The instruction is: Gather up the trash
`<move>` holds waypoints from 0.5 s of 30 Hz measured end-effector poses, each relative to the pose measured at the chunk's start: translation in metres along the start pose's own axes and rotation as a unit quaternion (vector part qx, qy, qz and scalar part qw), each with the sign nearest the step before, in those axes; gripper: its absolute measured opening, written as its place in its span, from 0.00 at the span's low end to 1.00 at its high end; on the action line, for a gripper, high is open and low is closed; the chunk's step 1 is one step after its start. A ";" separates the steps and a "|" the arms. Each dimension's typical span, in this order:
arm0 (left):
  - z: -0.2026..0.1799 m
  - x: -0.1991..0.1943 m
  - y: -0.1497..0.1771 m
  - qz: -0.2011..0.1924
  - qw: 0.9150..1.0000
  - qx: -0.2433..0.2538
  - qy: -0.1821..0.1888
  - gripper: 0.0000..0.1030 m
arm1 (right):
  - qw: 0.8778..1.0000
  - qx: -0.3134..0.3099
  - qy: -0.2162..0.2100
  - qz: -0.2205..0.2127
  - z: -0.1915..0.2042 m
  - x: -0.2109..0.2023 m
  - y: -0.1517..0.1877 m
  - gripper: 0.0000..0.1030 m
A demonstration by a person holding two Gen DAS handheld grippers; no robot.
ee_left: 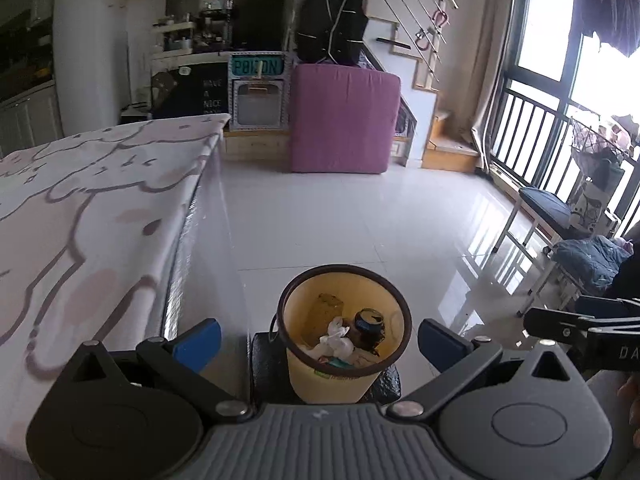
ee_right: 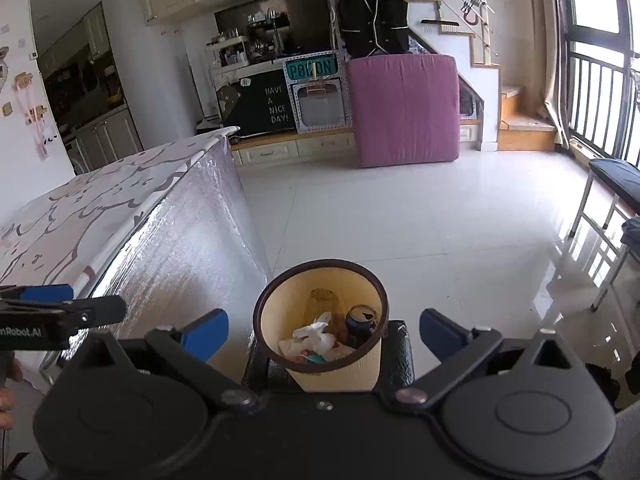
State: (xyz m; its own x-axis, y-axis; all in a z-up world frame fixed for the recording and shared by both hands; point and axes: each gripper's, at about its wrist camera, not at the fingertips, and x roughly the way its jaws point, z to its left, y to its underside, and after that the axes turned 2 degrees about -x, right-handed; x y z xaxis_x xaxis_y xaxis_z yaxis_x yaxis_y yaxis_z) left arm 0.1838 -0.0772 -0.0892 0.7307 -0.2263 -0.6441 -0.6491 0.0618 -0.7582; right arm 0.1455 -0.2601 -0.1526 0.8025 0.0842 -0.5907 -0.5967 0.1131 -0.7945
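A yellow trash bin [ee_left: 336, 380] [ee_right: 340, 372] with a dark rim stands on a black stool, low in both views. Inside lie crumpled white paper [ee_left: 336, 338] [ee_right: 316, 338], a dark can [ee_left: 368, 322] [ee_right: 360, 320] and a clear cup [ee_left: 330, 306] [ee_right: 323, 300]. My left gripper [ee_left: 320, 338] hangs above the bin, open and holding nothing. My right gripper [ee_right: 324, 334] is also above the bin, open with nothing between its blue pads. Each gripper shows at the edge of the other's view.
A table with a pink and white patterned cloth [ee_left: 80, 208] [ee_right: 100, 200] stands at the left. A purple mattress [ee_left: 344, 120] [ee_right: 404, 108] leans at the back. Chairs [ee_left: 540, 216] and a window railing line the right. White tiled floor [ee_right: 400, 220] lies ahead.
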 end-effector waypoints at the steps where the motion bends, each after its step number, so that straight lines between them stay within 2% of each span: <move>1: 0.000 -0.004 0.003 -0.001 1.000 -0.001 -0.003 1.00 | 1.000 -0.001 0.003 -0.002 0.001 -0.003 0.003 1.00; 6: 0.005 -0.022 0.023 -0.008 1.000 -0.012 -0.009 1.00 | 1.000 -0.017 0.015 -0.012 0.007 -0.019 0.020 1.00; 11: 0.004 -0.035 0.042 -0.021 0.999 -0.002 -0.035 1.00 | 0.999 -0.016 0.020 -0.020 0.011 -0.032 0.034 1.00; 15: 0.006 -0.042 0.053 -0.024 0.999 -0.007 -0.036 1.00 | 0.999 -0.025 0.029 -0.027 0.014 -0.042 0.044 1.00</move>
State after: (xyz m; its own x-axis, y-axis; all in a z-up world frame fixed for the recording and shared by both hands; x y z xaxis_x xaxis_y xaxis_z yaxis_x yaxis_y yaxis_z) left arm 0.1200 -0.0584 -0.1028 0.7740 -0.1583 -0.6131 -0.6154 0.0396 -0.7872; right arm 0.0859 -0.2444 -0.1607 0.8326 0.0221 -0.5535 -0.5536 0.0662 -0.8301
